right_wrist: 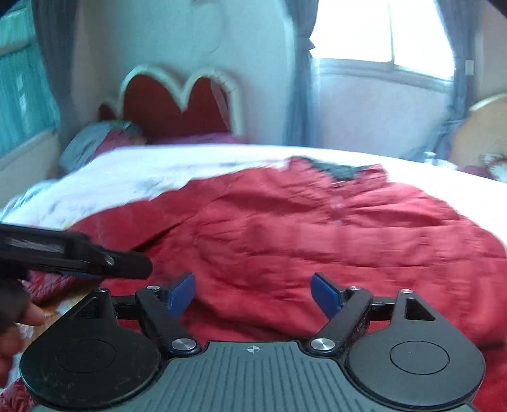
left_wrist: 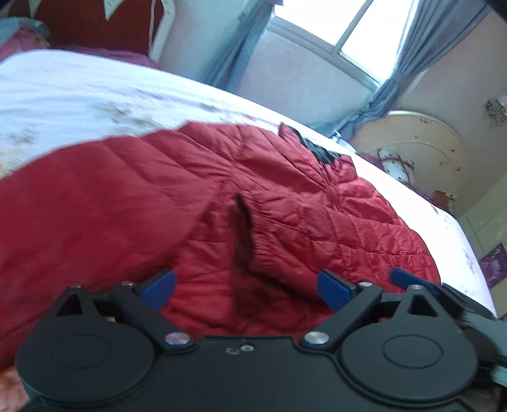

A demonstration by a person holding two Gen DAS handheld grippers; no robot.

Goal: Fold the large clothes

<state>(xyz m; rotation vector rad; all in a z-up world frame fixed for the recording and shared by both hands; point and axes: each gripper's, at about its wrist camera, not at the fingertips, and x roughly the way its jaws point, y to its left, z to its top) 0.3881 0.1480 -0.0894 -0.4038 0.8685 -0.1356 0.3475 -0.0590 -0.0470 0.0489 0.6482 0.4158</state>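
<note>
A white bed cover [right_wrist: 133,177] with faint floral print spreads across the bed. Behind it stands a red headboard [right_wrist: 177,104] with a scalloped cream frame, a pillow [right_wrist: 95,139] at its foot. Grey curtains [left_wrist: 234,54] flank a bright window [left_wrist: 345,25]. A cream rounded cabinet [left_wrist: 421,149] sits beyond.

Red jacket [left_wrist: 285,202]: quilted, slightly glossy cloth. Bedsheet [left_wrist: 79,95]: matt white fabric.

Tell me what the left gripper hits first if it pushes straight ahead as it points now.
Probably the red quilted puffer jacket spread on the white bed cover. The left gripper, jaws open and empty, points right at its dark crease, though blur leaves the depth unclear.
</note>
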